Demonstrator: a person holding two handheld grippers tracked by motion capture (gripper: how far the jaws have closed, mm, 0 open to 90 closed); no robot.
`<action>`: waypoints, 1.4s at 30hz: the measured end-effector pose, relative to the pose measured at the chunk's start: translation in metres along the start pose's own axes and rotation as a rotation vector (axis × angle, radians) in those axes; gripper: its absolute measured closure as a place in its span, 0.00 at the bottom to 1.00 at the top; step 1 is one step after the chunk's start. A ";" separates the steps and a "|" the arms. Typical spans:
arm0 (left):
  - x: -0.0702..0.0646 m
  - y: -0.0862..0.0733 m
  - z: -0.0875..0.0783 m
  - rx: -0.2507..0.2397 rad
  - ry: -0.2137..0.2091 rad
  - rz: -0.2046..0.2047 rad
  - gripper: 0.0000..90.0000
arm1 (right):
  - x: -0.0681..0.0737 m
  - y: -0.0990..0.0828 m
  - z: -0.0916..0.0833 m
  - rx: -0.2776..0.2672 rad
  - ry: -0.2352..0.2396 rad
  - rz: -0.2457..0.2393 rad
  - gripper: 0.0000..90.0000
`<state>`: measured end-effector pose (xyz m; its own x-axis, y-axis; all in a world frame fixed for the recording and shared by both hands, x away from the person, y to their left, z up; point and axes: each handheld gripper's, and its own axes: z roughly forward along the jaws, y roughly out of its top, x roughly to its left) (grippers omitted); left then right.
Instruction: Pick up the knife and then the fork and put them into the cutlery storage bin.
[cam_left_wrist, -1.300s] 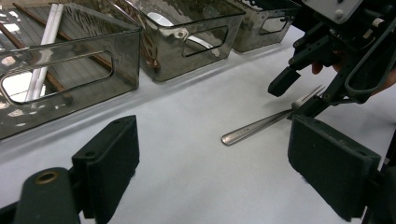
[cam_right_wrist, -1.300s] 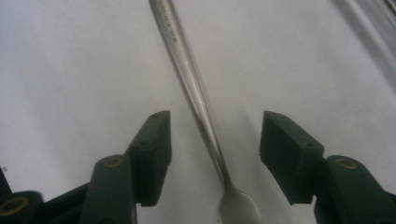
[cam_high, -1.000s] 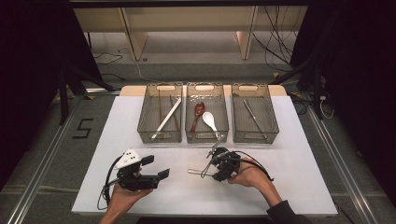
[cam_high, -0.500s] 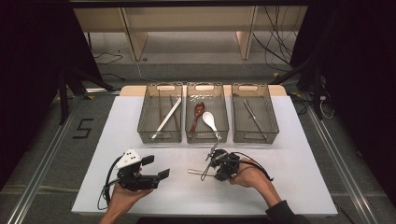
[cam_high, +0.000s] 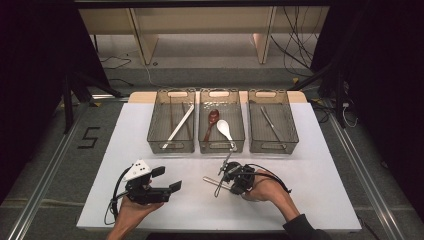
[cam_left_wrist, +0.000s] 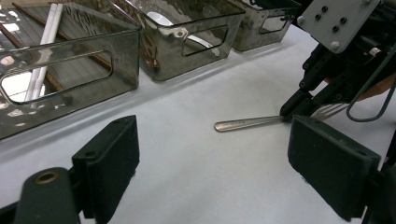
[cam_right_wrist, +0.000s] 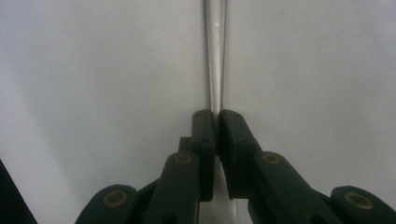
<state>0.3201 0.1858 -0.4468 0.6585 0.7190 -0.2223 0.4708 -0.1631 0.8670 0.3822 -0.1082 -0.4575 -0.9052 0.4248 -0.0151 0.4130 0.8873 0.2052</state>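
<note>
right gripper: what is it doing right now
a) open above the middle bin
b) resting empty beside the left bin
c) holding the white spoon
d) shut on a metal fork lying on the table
d: the right gripper has its fingers pinched on the fork, whose handle lies along the white table.

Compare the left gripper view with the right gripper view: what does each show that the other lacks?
The left gripper view alone shows three smoky clear bins, white and brown chopsticks in the nearest one, and its own left gripper wide open over the table. The right gripper view alone shows, close up, the right gripper pinched shut on a thin metal handle. Both share the metal fork and the white tabletop.
</note>
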 end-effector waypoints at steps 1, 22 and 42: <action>0.000 0.000 0.000 0.001 0.001 0.001 0.18 | 0.000 0.000 0.000 0.001 -0.001 0.000 0.94; 0.000 0.000 0.000 0.000 0.003 0.002 0.18 | -0.010 -0.008 -0.014 -0.085 -0.007 0.035 0.95; 0.000 0.000 0.000 0.002 0.002 0.001 0.18 | -0.027 -0.023 -0.041 -0.176 -0.039 0.127 0.95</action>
<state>0.3202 0.1859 -0.4465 0.6576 0.7203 -0.2209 0.4716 -0.1648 0.8663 0.3932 -0.1471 -0.4216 -0.8407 0.5413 -0.0157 0.4968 0.7826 0.3752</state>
